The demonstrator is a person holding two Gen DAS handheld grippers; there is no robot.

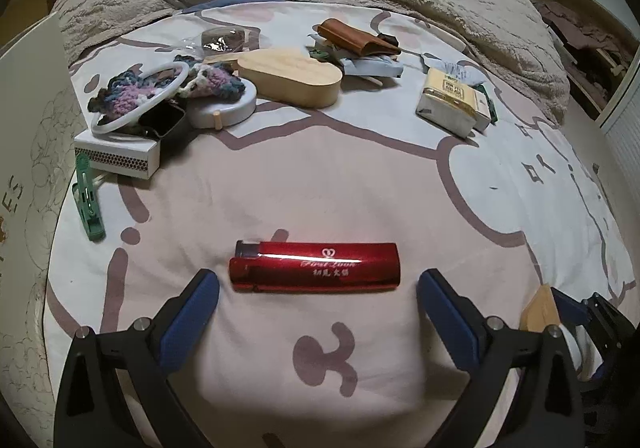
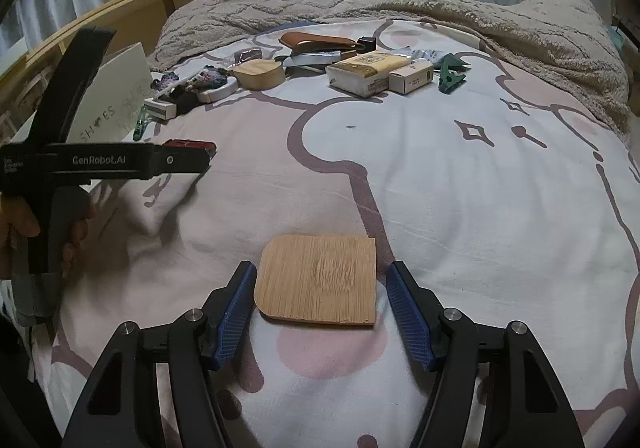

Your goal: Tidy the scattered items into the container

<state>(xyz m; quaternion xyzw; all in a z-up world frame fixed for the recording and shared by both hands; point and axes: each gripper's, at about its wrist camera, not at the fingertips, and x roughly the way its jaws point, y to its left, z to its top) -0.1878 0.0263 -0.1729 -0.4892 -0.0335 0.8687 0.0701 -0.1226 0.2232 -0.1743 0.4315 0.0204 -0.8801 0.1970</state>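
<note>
Right now we have two of the scattered things close at hand on the bed (image 2: 460, 176): a red lighter (image 1: 314, 267) lies flat on its side on the patterned sheet, and our left gripper (image 1: 318, 282) has its jaws spread wide with one blue pad off each end of it, neither touching. Our right gripper (image 2: 320, 288) is open as well, its pads just beside the left and right edges of a flat bamboo lid (image 2: 318, 280) without pressing on it. Farther up the sheet sits the rest of the clutter: a matchbox (image 1: 116, 156), a green clip (image 1: 90, 200), a crocheted piece (image 1: 160, 88) with a white ring (image 1: 136, 100) over it, a heart-shaped wooden box (image 1: 292, 78), a brown leather case (image 1: 356, 38) and a tissue pack (image 1: 452, 100). A white cardboard box (image 2: 116, 96) stands at the left edge of the bed, and a beige blanket (image 2: 500, 20) is bunched up behind everything.
</note>
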